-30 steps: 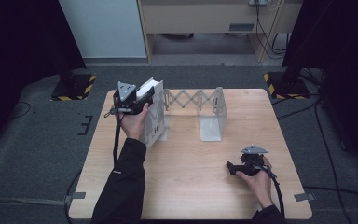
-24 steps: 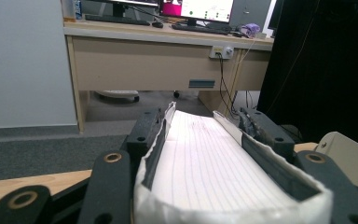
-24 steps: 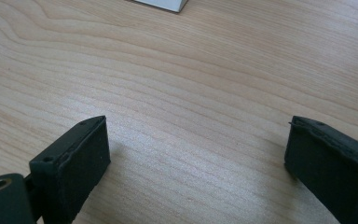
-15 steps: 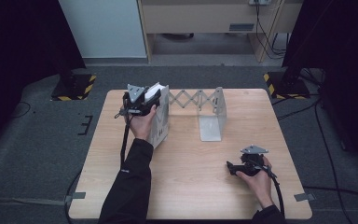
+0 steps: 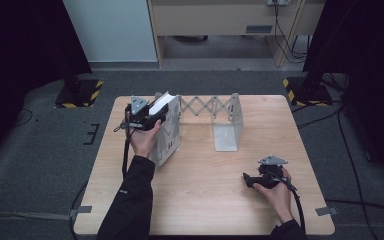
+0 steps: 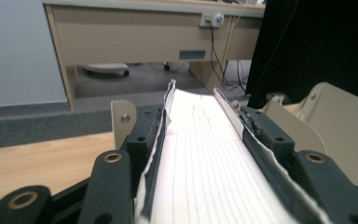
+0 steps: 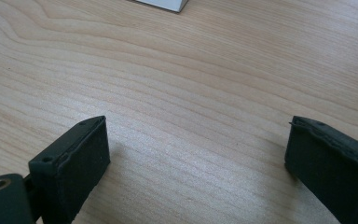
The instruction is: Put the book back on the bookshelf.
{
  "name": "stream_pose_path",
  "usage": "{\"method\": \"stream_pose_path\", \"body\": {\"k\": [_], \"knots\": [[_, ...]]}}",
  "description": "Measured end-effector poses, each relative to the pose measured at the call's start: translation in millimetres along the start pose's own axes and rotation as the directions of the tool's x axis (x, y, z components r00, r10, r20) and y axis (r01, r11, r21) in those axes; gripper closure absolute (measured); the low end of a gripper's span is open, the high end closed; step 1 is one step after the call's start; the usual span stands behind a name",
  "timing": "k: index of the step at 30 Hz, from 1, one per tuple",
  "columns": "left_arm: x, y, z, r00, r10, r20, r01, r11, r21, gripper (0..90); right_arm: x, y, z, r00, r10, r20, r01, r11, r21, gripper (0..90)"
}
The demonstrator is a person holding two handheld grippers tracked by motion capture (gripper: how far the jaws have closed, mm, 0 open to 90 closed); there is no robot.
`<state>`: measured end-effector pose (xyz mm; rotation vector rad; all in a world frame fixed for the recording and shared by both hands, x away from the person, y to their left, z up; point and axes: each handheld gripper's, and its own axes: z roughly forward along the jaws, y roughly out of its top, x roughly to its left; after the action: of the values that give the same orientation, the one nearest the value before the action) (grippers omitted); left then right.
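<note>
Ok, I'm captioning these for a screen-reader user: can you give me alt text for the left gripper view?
Two black jaws of the left gripper clamp a white paperback book by its page edge, which runs away from the camera. Beyond it are a metal bookend plate, the light wooden table and a beige desk.

Between the jaws of the left hand-held gripper (image 6: 200, 140), the book (image 6: 205, 172) runs off the bottom edge. Its cover print (image 5: 171, 145) beneath the hand-held gripper is too small to read.
</note>
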<state>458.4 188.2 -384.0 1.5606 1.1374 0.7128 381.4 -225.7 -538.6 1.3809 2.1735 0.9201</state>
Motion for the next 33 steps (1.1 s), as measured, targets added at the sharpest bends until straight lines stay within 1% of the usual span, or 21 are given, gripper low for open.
{"method": "stream_pose_path", "body": {"k": [8,13,19,24,33], "knots": [[3.3,-6.6,-21.3,0.9997,0.011,0.023,-0.012,0.9978,0.066,50.3,0.1,0.1,-0.1,1.0000,0.002,0.000,-0.002,1.000,0.001,6.6],[6.5,-13.1,-31.9,0.9995,0.008,0.032,-0.011,0.9972,0.074,50.6,0.1,0.1,0.0,1.0000,0.001,0.000,-0.001,1.000,0.001,6.7],[6.7,-14.9,-37.0,0.9991,0.021,0.038,-0.024,0.9952,0.095,50.9,0.2,0.1,-0.1,1.0000,0.001,0.000,-0.001,1.000,0.001,6.7],[6.1,-17.2,-38.6,0.9990,0.022,0.040,-0.026,0.9961,0.085,51.0,0.1,0.1,0.0,1.0000,0.001,0.000,-0.001,1.000,0.001,6.6],[6.8,-20.2,-41.5,0.9983,0.031,0.048,-0.035,0.9959,0.084,50.6,0.2,0.0,0.0,1.0000,0.001,0.000,-0.001,1.000,0.001,6.7]]}}
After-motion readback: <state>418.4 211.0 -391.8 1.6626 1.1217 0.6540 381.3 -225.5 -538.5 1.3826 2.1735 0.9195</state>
